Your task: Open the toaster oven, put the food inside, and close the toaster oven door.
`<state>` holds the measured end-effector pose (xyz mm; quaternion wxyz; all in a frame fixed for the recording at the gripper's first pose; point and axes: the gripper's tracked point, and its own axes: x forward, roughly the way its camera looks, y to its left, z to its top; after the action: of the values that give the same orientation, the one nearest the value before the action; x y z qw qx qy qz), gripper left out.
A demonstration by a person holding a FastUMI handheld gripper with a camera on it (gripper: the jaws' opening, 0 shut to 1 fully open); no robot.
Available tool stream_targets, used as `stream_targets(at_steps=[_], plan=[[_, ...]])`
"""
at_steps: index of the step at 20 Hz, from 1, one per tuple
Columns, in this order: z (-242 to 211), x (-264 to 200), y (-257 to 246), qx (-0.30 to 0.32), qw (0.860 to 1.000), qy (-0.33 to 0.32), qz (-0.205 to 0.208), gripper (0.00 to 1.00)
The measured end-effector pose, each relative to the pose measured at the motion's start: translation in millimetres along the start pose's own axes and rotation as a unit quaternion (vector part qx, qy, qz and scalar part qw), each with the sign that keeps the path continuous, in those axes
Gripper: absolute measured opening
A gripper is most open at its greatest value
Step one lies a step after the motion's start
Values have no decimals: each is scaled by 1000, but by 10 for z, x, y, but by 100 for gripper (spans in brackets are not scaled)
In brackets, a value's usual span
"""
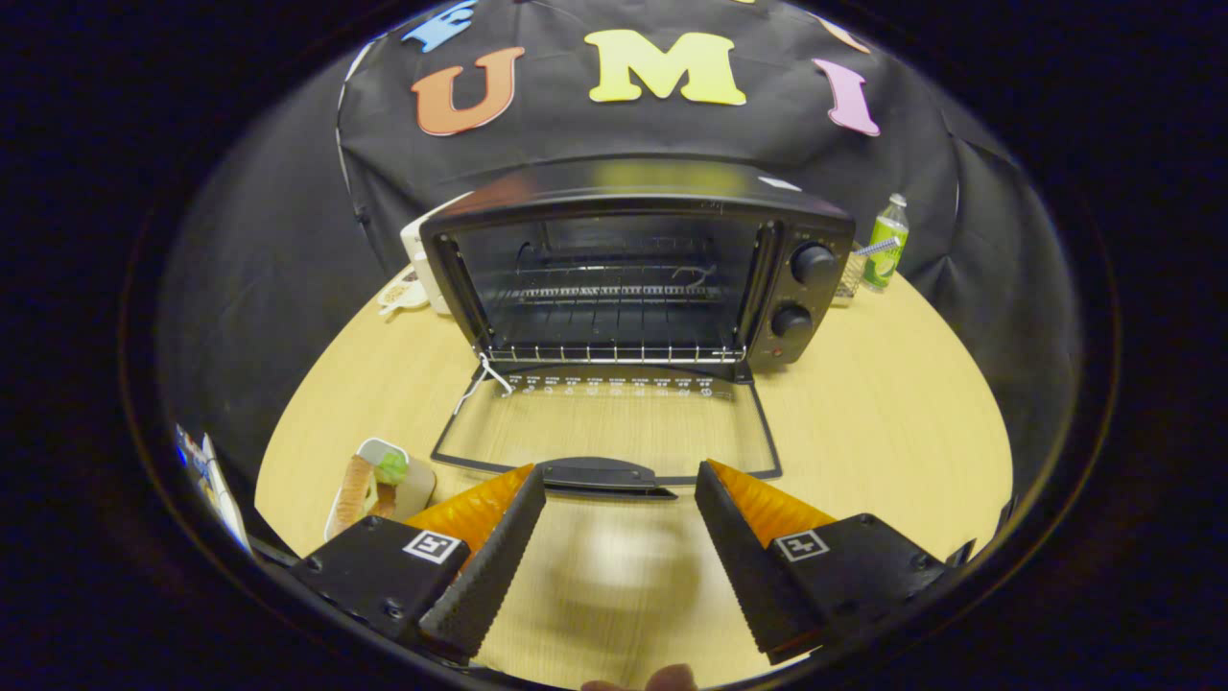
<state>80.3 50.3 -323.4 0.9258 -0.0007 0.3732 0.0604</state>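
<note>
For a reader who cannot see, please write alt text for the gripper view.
A black toaster oven stands on a round light wooden table, its glass door folded flat open toward the tool, whose two fingers are open and empty, their tips beside the door's handle. A small white tray of food lies beside the left finger.

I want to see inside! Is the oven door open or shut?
Open. The door lies flat on the table, its handle just ahead of the open gripper, and the rack shows.

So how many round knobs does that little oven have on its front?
2, both on the panel right of the toaster oven cavity: upper knob, lower knob under it. None seem hidden. The open gripper sits just behind the lowered door.
</note>
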Motion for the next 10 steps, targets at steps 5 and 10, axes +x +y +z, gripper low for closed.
stream_targets(at_steps=[5,10], plan=[[264,-682,-12,-2,997,-3,72,100],[349,-1057,170,46,984,52,165,100]])
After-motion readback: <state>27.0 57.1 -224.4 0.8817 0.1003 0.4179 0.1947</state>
